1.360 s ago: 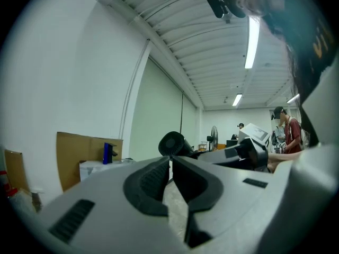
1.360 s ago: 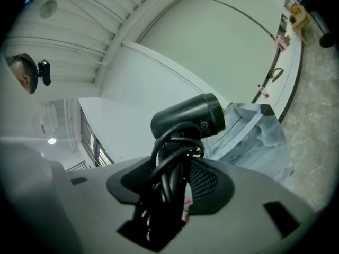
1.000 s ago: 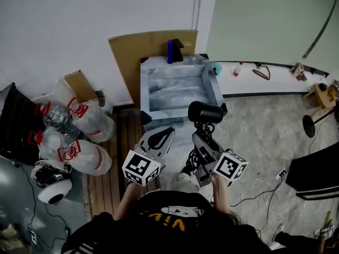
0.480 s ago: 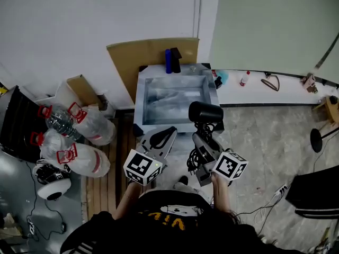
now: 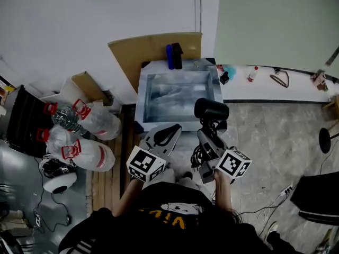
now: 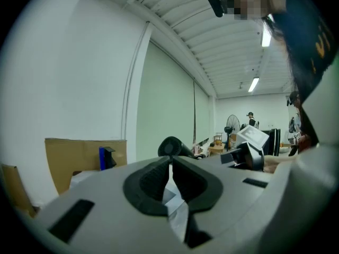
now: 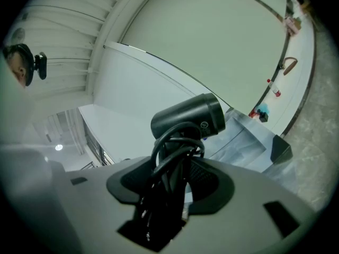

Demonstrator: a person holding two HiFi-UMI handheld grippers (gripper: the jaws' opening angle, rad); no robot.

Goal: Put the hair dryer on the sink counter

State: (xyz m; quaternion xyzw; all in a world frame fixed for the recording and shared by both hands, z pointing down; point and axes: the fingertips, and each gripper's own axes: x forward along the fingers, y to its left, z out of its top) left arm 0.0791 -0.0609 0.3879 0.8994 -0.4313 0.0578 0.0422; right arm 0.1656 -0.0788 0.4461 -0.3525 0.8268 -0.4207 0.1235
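A black hair dryer (image 5: 211, 110) with its cord wound round the handle stands upright in my right gripper (image 5: 207, 137), just in front of the sink's near rim. In the right gripper view the jaws are shut on the handle and cord of the hair dryer (image 7: 189, 118), with my right gripper (image 7: 177, 180) below the barrel. The steel sink (image 5: 141, 97) sits against the wall, its basin bare. To the left my left gripper (image 5: 167, 134) is shut and holds nothing. The left gripper view shows its closed tips (image 6: 170, 174) and the hair dryer (image 6: 171, 147) beyond.
A cardboard sheet (image 5: 135, 52) leans behind the sink, with a blue bottle (image 5: 169, 56) at the sink's back edge. Large water bottles (image 5: 90, 121) lie on the floor at the left. A white ledge (image 5: 275, 91) with small items runs along the right wall. Cables trail over the floor at the lower right.
The head view has shifted slightly, so the sink sits a bit lower in it. Both grippers keep their pose, and the hair dryer stays in the right one.
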